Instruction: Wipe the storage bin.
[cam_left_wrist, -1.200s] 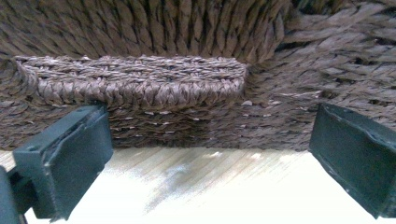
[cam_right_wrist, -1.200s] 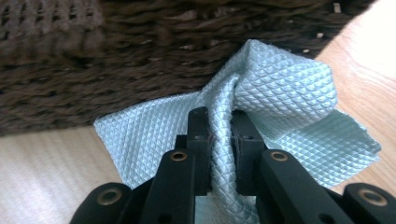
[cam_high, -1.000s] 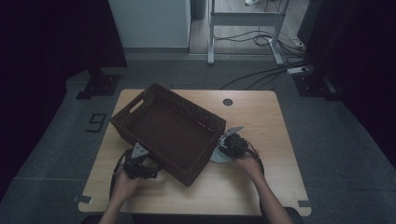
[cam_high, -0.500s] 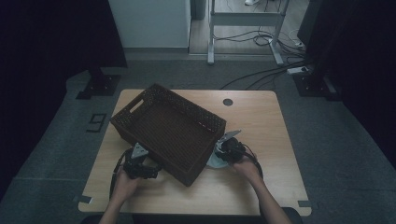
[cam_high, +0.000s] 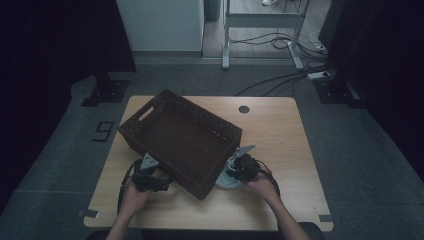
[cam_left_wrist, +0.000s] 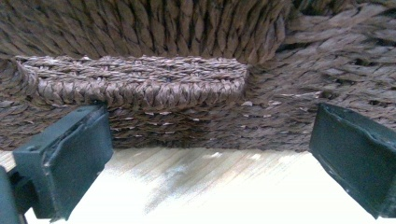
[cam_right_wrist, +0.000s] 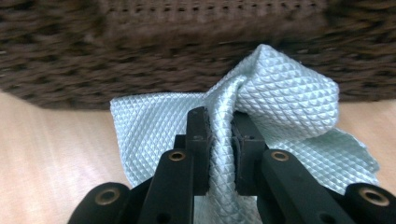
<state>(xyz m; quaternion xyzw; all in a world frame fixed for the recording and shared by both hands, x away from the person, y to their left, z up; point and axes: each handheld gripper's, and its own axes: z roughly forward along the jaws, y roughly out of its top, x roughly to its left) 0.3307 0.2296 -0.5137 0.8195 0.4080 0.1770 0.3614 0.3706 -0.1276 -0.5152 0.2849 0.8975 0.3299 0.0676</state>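
A dark woven basket (cam_high: 202, 114) sits askew on the wooden table (cam_high: 280, 145). My left gripper (cam_high: 159, 180) is at its near left wall, open. In the left gripper view the jaws stand wide apart (cam_left_wrist: 210, 158) in front of the wicker wall and its handle ridge (cam_left_wrist: 140, 84), with nothing between them. My right gripper (cam_high: 234, 171) is at the basket's near right side, shut on a pale blue textured cloth (cam_high: 226, 182). In the right gripper view the jaws (cam_right_wrist: 223, 140) pinch a raised fold of the cloth (cam_right_wrist: 285, 93), close to the basket wall (cam_right_wrist: 187, 46).
A round black grommet (cam_high: 243, 109) is set in the table near its far edge. Bare tabletop lies to the right of the basket. Beyond the table are a dark floor with cables (cam_high: 280, 75) and a metal table frame (cam_high: 260, 20).
My right gripper has slid a little leftward toward the basket with the cloth in it. The left gripper and the basket have stayed put.
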